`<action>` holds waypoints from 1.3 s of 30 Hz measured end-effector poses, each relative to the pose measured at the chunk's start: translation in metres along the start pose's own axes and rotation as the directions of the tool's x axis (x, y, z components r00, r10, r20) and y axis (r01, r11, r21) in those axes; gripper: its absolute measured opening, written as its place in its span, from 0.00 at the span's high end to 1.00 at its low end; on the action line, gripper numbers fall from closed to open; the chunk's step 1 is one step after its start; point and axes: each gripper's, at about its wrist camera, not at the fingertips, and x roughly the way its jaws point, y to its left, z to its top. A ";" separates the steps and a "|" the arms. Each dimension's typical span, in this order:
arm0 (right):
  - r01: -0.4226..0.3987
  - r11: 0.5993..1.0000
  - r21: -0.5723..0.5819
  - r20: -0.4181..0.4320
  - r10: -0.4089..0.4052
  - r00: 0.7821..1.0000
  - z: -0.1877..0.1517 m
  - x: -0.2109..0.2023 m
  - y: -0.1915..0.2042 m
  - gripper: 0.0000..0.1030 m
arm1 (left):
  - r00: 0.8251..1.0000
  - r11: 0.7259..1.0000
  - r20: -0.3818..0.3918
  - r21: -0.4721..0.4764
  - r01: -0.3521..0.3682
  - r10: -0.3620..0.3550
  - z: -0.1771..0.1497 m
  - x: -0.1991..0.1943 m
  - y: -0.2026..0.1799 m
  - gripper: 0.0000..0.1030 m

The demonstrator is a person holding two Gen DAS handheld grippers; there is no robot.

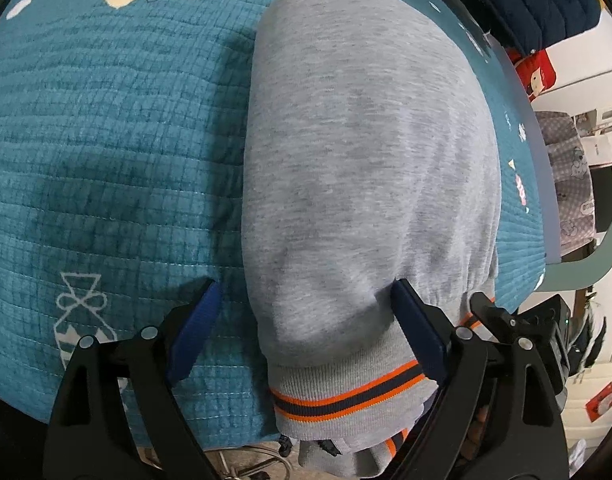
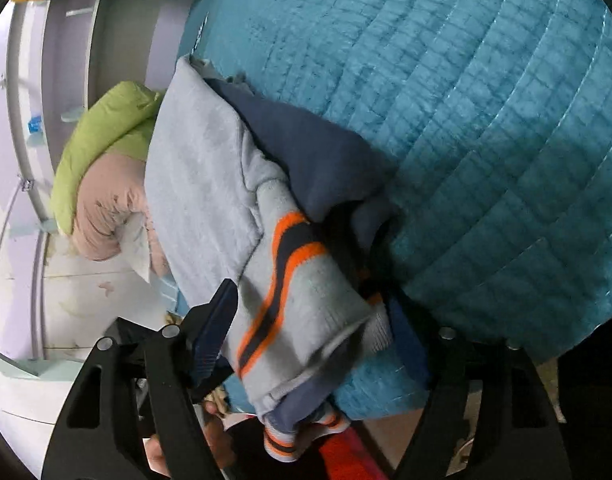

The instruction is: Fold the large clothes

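Lying on the teal quilted bedspread of a bed, the grey sweatshirt is folded into a long bundle whose long axis runs from 6 o'clock to 12 o'clock in the left wrist view. Its ribbed hem, banded in orange and navy, points to 6 o'clock and hangs over the near edge of the bed; the rounded far end points to 12 o'clock.

The left gripper has its jaws spread wide, straddling the hem end: the 3 o'clock finger presses into the grey cloth, the 9 o'clock finger stands apart from it over the bedspread. Nothing is clamped.

In the right wrist view the same sweatshirt runs from 11 o'clock down to 6 o'clock, with its navy lining showing at an open fold. The striped cuff lies between the fingers of the right gripper, whose jaws are parted; whether they pinch the cuff cannot be told, since the 3 o'clock finger is hidden in shadow.

Beyond the bed, at 9 o'clock in that view, green and pink bedding is heaped. No container holding anything can be made out.
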 end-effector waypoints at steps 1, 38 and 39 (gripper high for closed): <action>-0.044 0.999 -0.009 -0.003 0.043 0.999 -0.001 -0.001 0.003 0.40 | 1.000 1.000 -0.005 0.001 0.022 -0.022 0.000 -0.001 0.001 0.16; 0.137 0.773 -0.619 0.117 -0.082 0.990 -0.072 0.019 0.189 0.73 | 0.947 0.977 0.304 0.210 0.036 -0.100 -0.032 -0.141 -0.024 0.59; 0.127 0.759 -0.638 0.111 -0.073 0.991 -0.080 0.023 0.199 0.73 | 0.942 0.979 0.320 0.202 0.039 -0.104 -0.030 -0.152 -0.019 0.59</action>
